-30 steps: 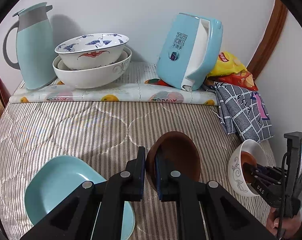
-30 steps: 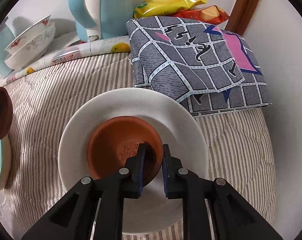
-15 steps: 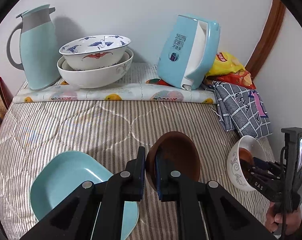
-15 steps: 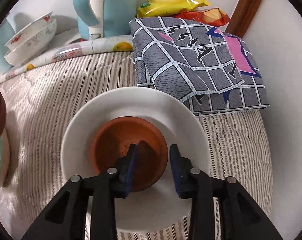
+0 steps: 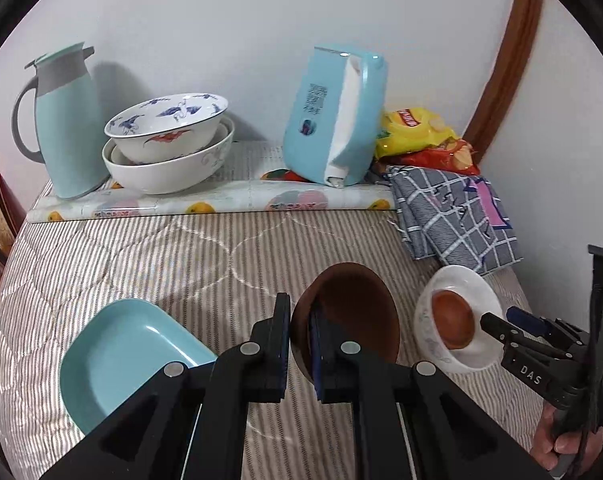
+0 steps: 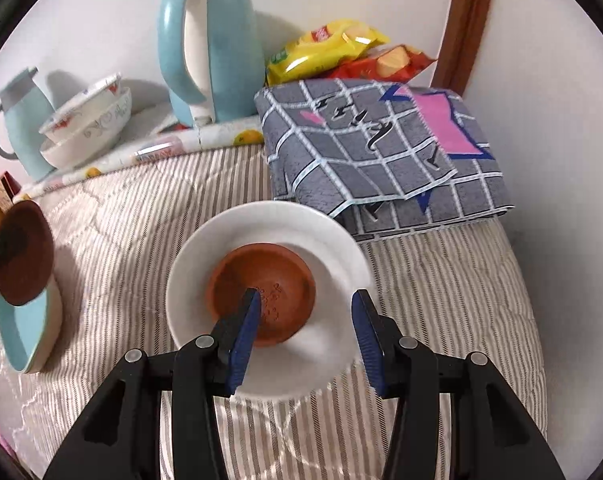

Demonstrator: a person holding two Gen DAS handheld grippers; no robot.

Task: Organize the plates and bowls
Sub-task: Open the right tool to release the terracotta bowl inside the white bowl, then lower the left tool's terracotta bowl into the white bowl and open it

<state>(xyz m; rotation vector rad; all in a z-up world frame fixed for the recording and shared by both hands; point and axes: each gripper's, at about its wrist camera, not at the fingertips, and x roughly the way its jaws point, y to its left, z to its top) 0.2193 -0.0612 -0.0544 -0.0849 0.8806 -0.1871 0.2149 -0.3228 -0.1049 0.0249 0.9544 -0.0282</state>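
My left gripper (image 5: 299, 320) is shut on the rim of a dark brown bowl (image 5: 353, 312) and holds it above the striped cover, right of a light blue square dish (image 5: 121, 356). In the right wrist view my right gripper (image 6: 305, 320) is open above a white bowl (image 6: 269, 232) with a small terracotta bowl (image 6: 261, 292) resting inside it. The held brown bowl (image 6: 23, 256) and the blue dish (image 6: 21, 328) show at the left there. The white bowl (image 5: 477, 288) and right gripper (image 5: 497, 326) show at the right in the left wrist view.
At the back stand two stacked patterned bowls (image 5: 169, 140), a light blue jug (image 5: 61, 120), a blue kettle (image 5: 333, 120) and snack bags (image 5: 417, 136). A folded grey checked cloth (image 6: 377, 148) lies just behind the white bowl. A wall runs along the right.
My right gripper has opened, let go of the terracotta bowl in the white bowl, and drawn back a little. My left gripper still holds the brown bowl and has pulled back slightly.
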